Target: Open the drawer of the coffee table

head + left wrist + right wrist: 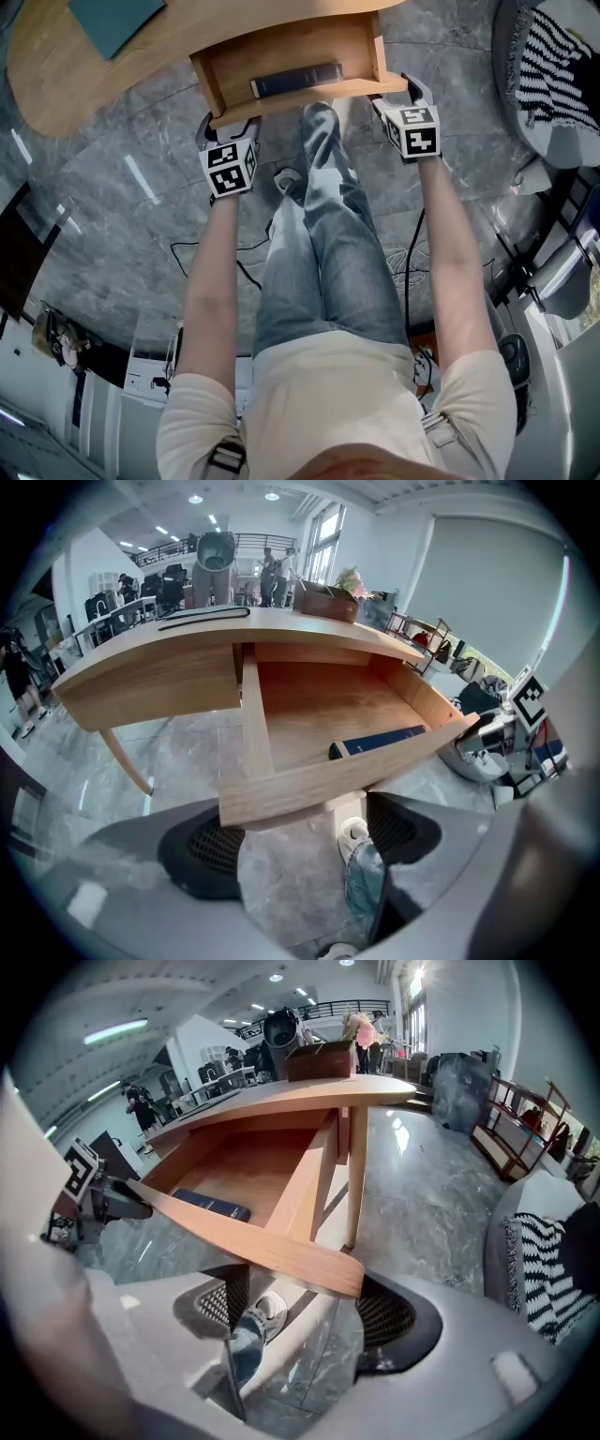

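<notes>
The drawer (pixel 272 56) stands pulled out of the wooden coffee table (pixel 56 80) toward the person, and a dark blue book (pixel 295 80) lies inside it, close along the near front panel. The left gripper (pixel 229 127) is at the left end of this panel and the right gripper (pixel 398 94) at the right end. Both grippers have their jaws wide apart and hold nothing; in each gripper view the panel's end passes just over the jaws, and I cannot tell if it touches them.
</notes>
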{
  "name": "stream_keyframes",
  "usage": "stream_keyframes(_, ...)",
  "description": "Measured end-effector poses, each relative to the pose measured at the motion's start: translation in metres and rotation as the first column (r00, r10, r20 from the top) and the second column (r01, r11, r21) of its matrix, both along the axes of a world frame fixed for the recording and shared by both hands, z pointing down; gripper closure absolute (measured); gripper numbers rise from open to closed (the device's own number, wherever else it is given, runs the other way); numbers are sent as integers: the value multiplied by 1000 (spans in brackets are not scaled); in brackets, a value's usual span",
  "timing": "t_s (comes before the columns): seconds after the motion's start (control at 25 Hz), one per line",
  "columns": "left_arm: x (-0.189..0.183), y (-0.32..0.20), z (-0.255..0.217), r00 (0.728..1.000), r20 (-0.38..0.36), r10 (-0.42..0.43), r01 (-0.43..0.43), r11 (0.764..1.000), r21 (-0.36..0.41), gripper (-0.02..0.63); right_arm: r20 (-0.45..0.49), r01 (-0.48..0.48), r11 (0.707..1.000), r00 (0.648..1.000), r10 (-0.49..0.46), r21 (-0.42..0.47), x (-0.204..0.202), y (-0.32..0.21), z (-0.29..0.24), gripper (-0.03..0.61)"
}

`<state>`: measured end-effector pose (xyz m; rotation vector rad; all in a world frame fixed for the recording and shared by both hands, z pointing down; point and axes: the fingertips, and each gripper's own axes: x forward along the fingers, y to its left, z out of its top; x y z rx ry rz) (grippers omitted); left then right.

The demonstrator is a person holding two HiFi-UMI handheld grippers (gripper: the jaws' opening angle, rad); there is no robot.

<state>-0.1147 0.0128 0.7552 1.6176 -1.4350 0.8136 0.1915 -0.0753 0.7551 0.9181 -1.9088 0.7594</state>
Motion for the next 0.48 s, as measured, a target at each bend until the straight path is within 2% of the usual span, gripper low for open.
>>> stream_keyframes(0.48, 11, 31, 14, 1000, -5, -4, 4, 999, -47, 206, -24, -4, 999, 1000, 3, -32, 11, 29, 14, 221)
